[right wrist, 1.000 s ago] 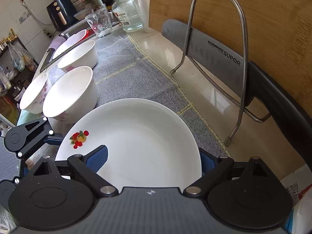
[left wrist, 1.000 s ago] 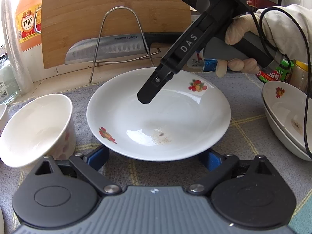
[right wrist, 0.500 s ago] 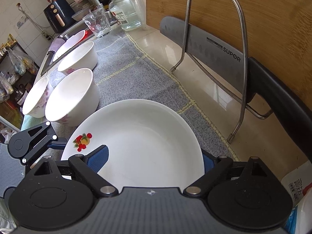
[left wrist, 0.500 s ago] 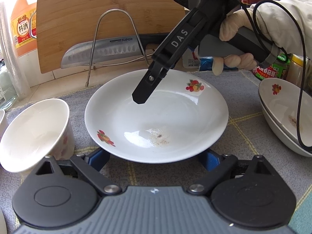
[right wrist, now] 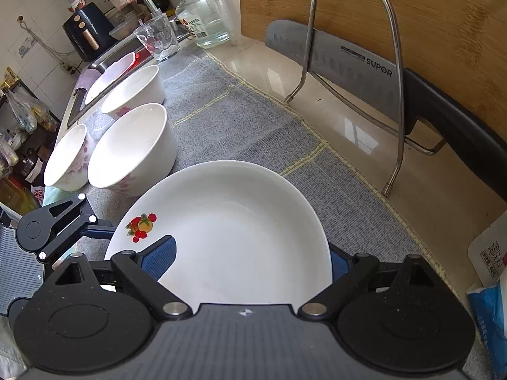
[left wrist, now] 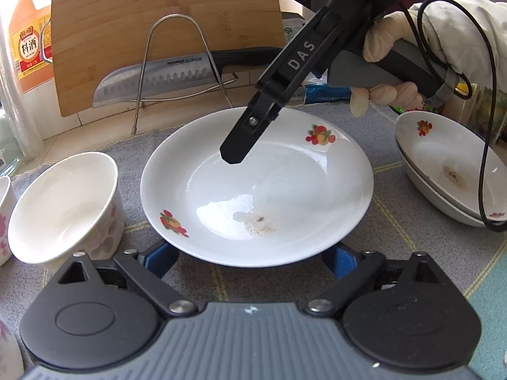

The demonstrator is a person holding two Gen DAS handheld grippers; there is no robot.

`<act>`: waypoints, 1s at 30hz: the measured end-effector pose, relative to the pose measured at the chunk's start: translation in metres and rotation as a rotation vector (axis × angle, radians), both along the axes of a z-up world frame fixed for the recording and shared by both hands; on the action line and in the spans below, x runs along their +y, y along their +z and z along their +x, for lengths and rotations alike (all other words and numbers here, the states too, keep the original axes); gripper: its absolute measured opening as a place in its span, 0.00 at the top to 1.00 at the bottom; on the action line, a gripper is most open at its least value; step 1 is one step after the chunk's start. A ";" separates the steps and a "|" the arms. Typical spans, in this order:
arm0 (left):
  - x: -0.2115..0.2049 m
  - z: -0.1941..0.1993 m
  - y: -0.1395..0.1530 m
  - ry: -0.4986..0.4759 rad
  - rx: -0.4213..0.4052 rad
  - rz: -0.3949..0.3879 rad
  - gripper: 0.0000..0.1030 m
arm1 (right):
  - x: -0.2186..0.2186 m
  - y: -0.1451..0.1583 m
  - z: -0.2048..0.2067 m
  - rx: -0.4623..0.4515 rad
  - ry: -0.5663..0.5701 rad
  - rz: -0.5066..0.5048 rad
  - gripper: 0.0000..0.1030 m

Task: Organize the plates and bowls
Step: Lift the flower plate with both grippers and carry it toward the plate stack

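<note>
A white plate [left wrist: 285, 190] with fruit decals lies on the grey mat [left wrist: 412, 237]. My left gripper [left wrist: 250, 255] stands open at its near rim, and the rim hides the tips of both blue pads. My right gripper [right wrist: 247, 261] is open and straddles the far rim [right wrist: 317, 221]: its left pad [right wrist: 158, 256] is over the plate's inside, the right one just outside. From the left wrist, one right finger [left wrist: 237, 148] hangs over the plate, held by a gloved hand [left wrist: 389, 53]. Nothing is gripped.
White bowls [right wrist: 133, 152] [right wrist: 68, 158] [right wrist: 136, 91] stand left of the plate, and one bowl [left wrist: 63, 202] is beside my left gripper. Stacked shallow plates [left wrist: 450, 171] sit at the right. Behind are a knife [left wrist: 158, 82] on a wire rack [left wrist: 177, 63], a cutting board [left wrist: 158, 15] and a bottle [left wrist: 28, 47].
My right gripper has rolled slightly and shifted a little over the plate. The plate lies where it was and both jaws stay wide.
</note>
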State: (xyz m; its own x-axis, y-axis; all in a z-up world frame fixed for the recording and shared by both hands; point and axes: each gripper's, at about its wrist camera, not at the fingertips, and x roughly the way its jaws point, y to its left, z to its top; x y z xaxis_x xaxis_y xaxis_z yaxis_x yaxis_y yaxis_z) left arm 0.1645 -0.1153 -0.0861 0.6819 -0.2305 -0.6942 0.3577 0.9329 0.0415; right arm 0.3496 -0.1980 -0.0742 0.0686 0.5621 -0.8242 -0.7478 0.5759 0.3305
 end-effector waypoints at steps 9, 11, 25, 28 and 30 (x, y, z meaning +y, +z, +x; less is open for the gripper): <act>0.004 -0.024 0.017 -0.035 -0.002 0.005 0.07 | -0.001 0.016 -0.027 -0.010 -0.023 0.018 0.06; 0.004 -0.029 0.021 -0.043 -0.004 0.014 0.07 | -0.001 0.020 -0.033 -0.017 -0.028 0.021 0.06; -0.007 -0.051 0.048 -0.150 -0.028 0.021 0.07 | -0.028 0.044 -0.074 -0.068 -0.122 0.039 0.06; -0.011 -0.054 0.051 -0.183 -0.033 0.019 0.07 | -0.037 0.048 -0.083 -0.078 -0.152 0.032 0.06; -0.014 -0.055 0.053 -0.205 -0.036 0.018 0.07 | -0.045 0.050 -0.090 -0.086 -0.174 0.029 0.06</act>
